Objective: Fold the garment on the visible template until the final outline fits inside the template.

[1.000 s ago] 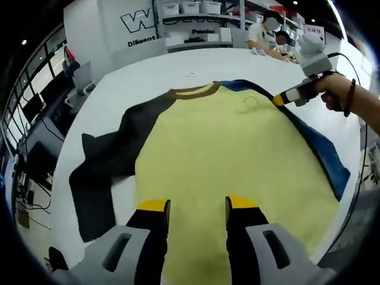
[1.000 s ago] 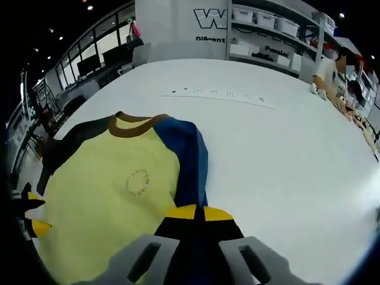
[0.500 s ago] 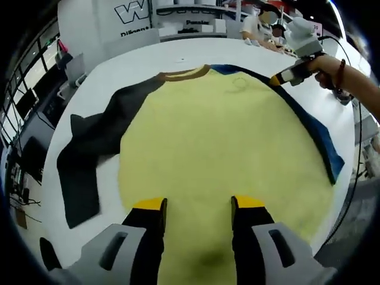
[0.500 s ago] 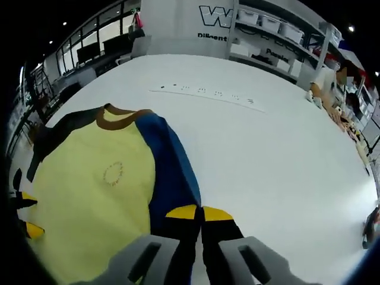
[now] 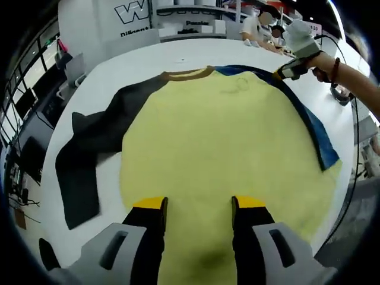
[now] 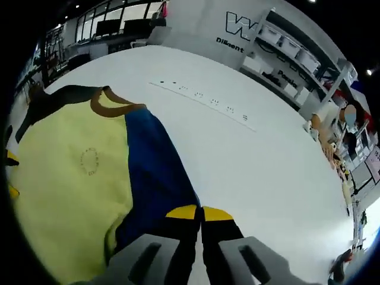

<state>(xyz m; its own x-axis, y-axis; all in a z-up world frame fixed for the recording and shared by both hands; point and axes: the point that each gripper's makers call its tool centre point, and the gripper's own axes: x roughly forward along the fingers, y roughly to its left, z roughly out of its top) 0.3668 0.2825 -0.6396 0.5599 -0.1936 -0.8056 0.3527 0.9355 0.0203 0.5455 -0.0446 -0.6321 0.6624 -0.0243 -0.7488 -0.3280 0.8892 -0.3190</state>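
Lying flat on a white table (image 5: 196, 53), a yellow-bodied shirt (image 5: 219, 154) w/ a brown collar (image 5: 187, 73), a dark grey sleeve (image 5: 89, 157) and a blue sleeve (image 6: 151, 172) spreads across the workspace. Left gripper view: the left gripper (image 5: 197, 205) hovers over the shirt's lower hem area, jaws apart w/ yellow cloth showing between the yellow-tipped fingers (image 5: 149, 203), nothing held. The grey sleeve trails off to the view's left, bent partway along its length. At upper right of that view the right gripper (image 5: 279, 74) sits at the blue shoulder edge, carried by a person's hand (image 5: 323, 62) w/ a band at the wrist.

Right gripper view: the right gripper's (image 6: 200, 212) jaws are pressed together on the blue sleeve, its cloth drawn up to the tips from the left. A small circular print (image 6: 89, 161) marks the chest. A row of small dark marks (image 6: 202, 98) runs across the bare table beyond the collar. Shelving w/ storage bins (image 6: 291, 50) and a wall w/ lettering stand at the far side; people sit near the table's far corner.
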